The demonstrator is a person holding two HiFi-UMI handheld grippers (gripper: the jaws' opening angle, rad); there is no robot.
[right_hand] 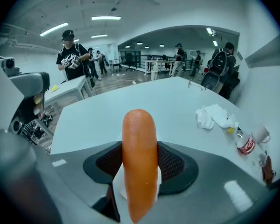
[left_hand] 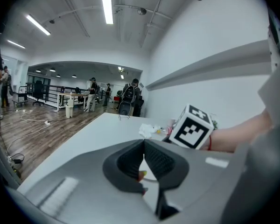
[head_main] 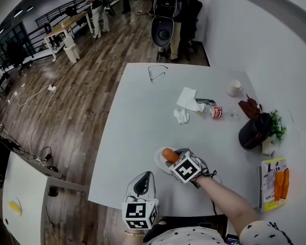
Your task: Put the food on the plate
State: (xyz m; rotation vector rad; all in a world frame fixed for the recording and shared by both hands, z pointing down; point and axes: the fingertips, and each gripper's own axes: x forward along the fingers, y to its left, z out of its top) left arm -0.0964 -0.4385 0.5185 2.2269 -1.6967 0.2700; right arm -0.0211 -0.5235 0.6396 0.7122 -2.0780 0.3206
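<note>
An orange sausage is pinched between the jaws of my right gripper, which is shut on it. It points up and away from the jaws. A small white plate lies on the white table right under the sausage; whether the two touch I cannot tell. My left gripper hovers at the table's near edge, left of the plate, its jaw tips together and nothing held.
Crumpled tissues, a small bottle with a red label, a white cup, a dark bag, a plant and a booklet occupy the table's right side. Glasses lie at the far edge. People stand farther off.
</note>
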